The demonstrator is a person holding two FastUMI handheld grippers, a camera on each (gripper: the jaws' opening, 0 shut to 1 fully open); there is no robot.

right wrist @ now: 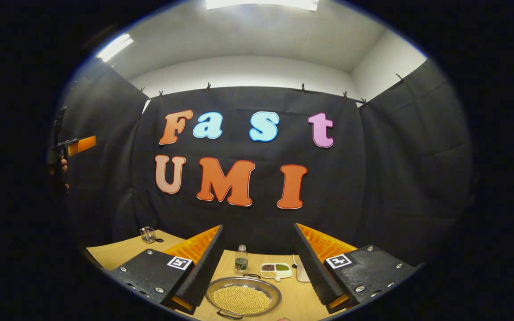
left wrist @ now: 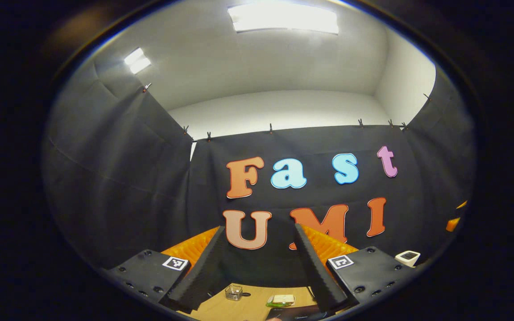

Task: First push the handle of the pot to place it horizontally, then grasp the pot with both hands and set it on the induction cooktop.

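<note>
Left gripper (left wrist: 257, 267): I hold its fingers spread wide with nothing between them, raised high and aimed at the booth wall; past the fingertips lies only a strip of tabletop (left wrist: 243, 307). Right gripper (right wrist: 257, 267): its fingers also stand apart and grip nothing, hovering well above the tabletop.

Task object: the pot (right wrist: 243, 298), a shallow metal pan, sits on the tabletop directly below and between my right fingers, one dark loop handle (right wrist: 229, 315) at its near rim and another at the far rim. I cannot pick out the induction cooktop with certainty; a dark flat edge (left wrist: 299, 314) at the bottom of the left gripper view may be it.

Risks, as I judge them: the pot is filled nearly level with small yellow beans, so a hard push on a handle or an uneven two-handed lift could tip it and spill them. Both grippers start high, so a fast descent could strike the rim.

Containers: behind the pot stands a small clear bottle (right wrist: 241, 258), capped, with what looks like a little liquid. Beside it is a white divided dish (right wrist: 275, 269) holding dark red and green portions. A small glass cup (right wrist: 148, 234), contents unclear, stands far left.
</note>
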